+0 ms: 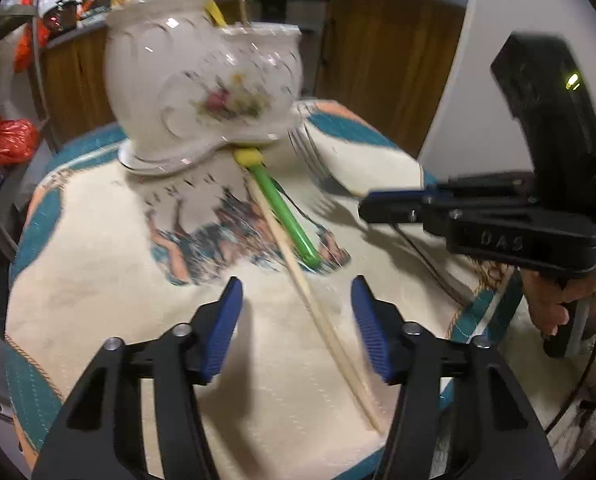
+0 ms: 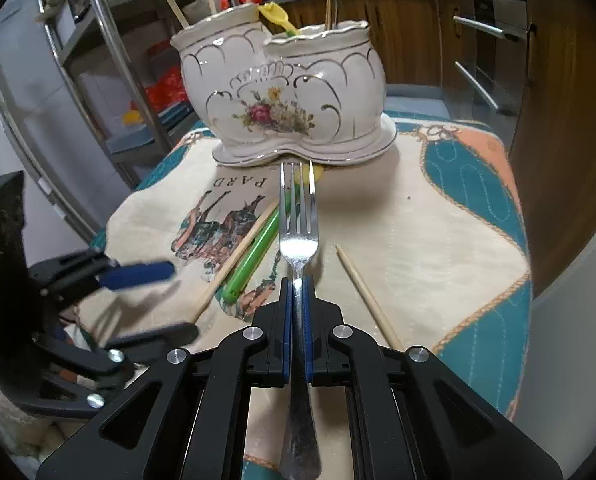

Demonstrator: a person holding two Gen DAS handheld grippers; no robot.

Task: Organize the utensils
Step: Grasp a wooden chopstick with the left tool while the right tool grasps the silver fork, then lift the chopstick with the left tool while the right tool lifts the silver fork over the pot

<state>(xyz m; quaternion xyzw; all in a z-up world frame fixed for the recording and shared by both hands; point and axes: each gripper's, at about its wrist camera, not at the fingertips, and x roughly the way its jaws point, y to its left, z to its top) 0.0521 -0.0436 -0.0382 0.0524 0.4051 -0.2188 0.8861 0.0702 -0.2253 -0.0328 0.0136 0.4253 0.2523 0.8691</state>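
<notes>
A white floral two-pot ceramic holder (image 2: 294,96) stands at the far side of the cloth-covered table (image 2: 417,224); it also shows in the left wrist view (image 1: 202,84), with utensils sticking out of it. My right gripper (image 2: 296,284) is shut on a silver fork (image 2: 298,216), tines pointing at the holder; the fork's tines (image 1: 313,156) show blurred in the left wrist view. My left gripper (image 1: 298,320) is open and empty above a wooden chopstick (image 1: 321,320). A green-handled utensil with a yellow head (image 1: 286,220) lies beside it. Another chopstick (image 2: 369,300) lies right of the fork.
Wooden kitchen cabinets (image 2: 417,32) and a cluttered counter stand behind the table. A metal rack with red bags (image 2: 166,88) is at the left. The table edge drops off at the right, near a white wall (image 2: 569,360).
</notes>
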